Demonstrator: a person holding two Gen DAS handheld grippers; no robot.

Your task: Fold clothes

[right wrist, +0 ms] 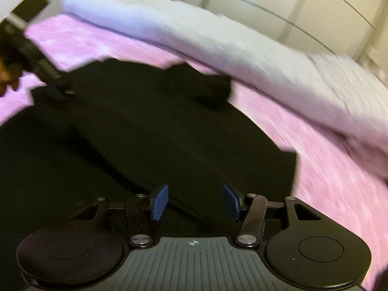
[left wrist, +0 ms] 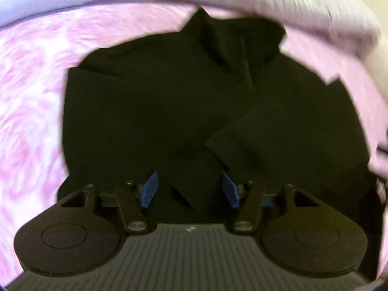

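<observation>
A black garment (left wrist: 169, 101) lies spread on a pink patterned bedsheet (left wrist: 29, 92), with a folded flap across its lower right and a bunched part at the far end. My left gripper (left wrist: 190, 189) is open just above the garment's near part, blue pads apart, nothing between them. In the right wrist view the same garment (right wrist: 145, 126) fills the left and middle. My right gripper (right wrist: 196, 201) is open over its near right edge. The left gripper's body (right wrist: 36, 58) shows at the far left over the cloth. Both views are motion-blurred.
A pale lilac folded duvet (right wrist: 218, 46) runs along the far side of the bed. Beige wardrobe doors (right wrist: 303, 7) stand beyond it. Pink sheet (right wrist: 339, 181) lies bare to the right of the garment.
</observation>
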